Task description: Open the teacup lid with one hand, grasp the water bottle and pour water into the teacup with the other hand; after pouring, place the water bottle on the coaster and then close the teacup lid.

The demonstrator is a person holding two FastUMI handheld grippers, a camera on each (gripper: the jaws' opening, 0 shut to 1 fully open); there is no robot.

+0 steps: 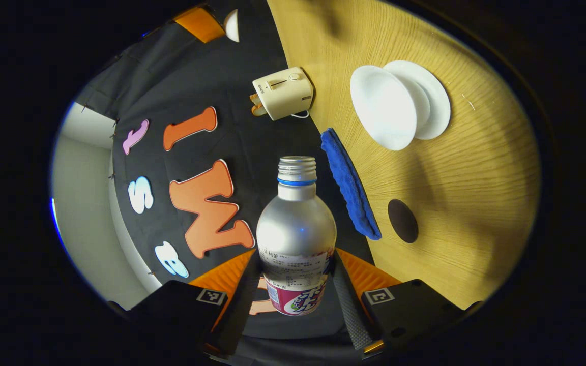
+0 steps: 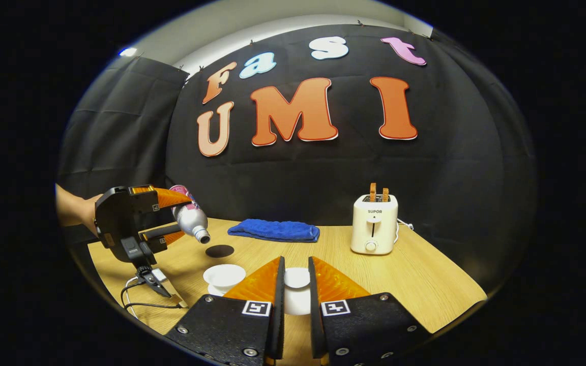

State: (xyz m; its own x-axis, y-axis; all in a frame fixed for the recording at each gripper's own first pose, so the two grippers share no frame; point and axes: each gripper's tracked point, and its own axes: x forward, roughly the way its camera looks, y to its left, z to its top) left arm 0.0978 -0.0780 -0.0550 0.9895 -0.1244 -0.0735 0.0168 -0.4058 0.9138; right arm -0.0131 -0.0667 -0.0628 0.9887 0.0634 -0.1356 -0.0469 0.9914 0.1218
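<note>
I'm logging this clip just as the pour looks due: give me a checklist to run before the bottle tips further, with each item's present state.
1. Left gripper shut on the water bottle: ok.
2. Bottle cap off, mouth open: ok.
3. Right gripper holding the teacup lid off the teacup: ok.
4. Bottle mouth directly over the teacup: cannot tell; in the right gripper view it hangs up and left of it.
5. Coaster free for the bottle: ok.
6. Blue towel and toaster away from the cup: ok.
</note>
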